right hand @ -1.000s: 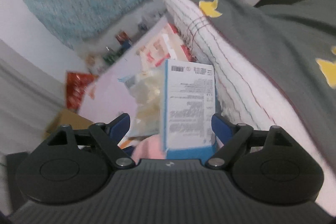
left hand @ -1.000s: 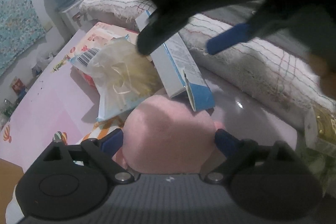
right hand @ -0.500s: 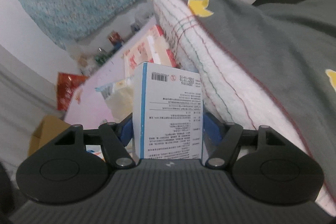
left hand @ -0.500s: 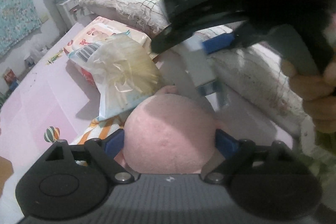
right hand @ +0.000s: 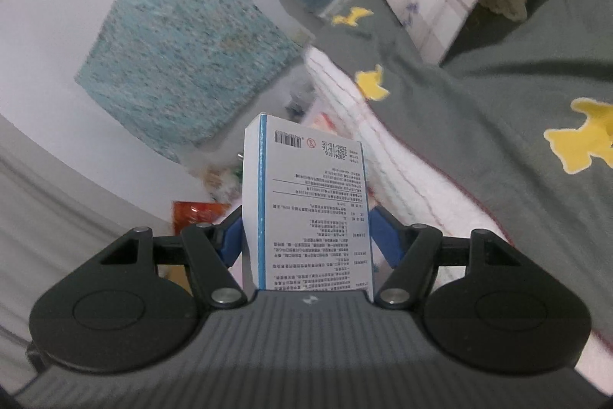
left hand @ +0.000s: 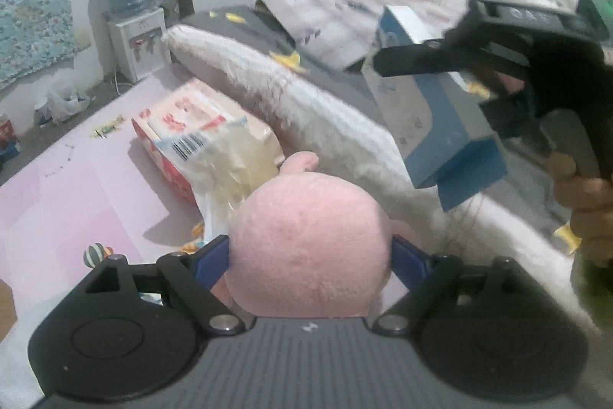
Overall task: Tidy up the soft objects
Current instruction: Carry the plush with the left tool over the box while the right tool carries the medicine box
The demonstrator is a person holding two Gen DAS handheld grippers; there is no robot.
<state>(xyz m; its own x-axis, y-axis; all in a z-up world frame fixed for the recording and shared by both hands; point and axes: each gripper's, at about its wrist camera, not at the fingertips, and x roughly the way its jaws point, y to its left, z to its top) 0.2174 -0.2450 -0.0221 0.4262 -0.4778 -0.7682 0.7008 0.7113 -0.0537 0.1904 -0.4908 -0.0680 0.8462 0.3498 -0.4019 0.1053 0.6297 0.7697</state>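
My left gripper (left hand: 310, 255) is shut on a pink plush toy (left hand: 306, 244), which fills the space between its blue pads above the pink mat (left hand: 57, 198). My right gripper (right hand: 306, 236) is shut on a white and blue printed box (right hand: 310, 202), held upright in the air. In the left wrist view the right gripper (left hand: 498, 52) shows at the upper right with the box (left hand: 433, 117) lifted above the rolled white blanket (left hand: 306, 102).
A red and white packet (left hand: 191, 117) and a clear plastic bag (left hand: 233, 163) lie on the mat beside the blanket. A grey quilt with yellow shapes (right hand: 479, 102) covers the bed. A water dispenser (left hand: 130, 25) stands by the wall. A small striped ball (left hand: 95, 253) lies near the left gripper.
My right gripper closed on the box and lifted it up and to the right, off the mat. My left gripper kept hold of the pink plush.
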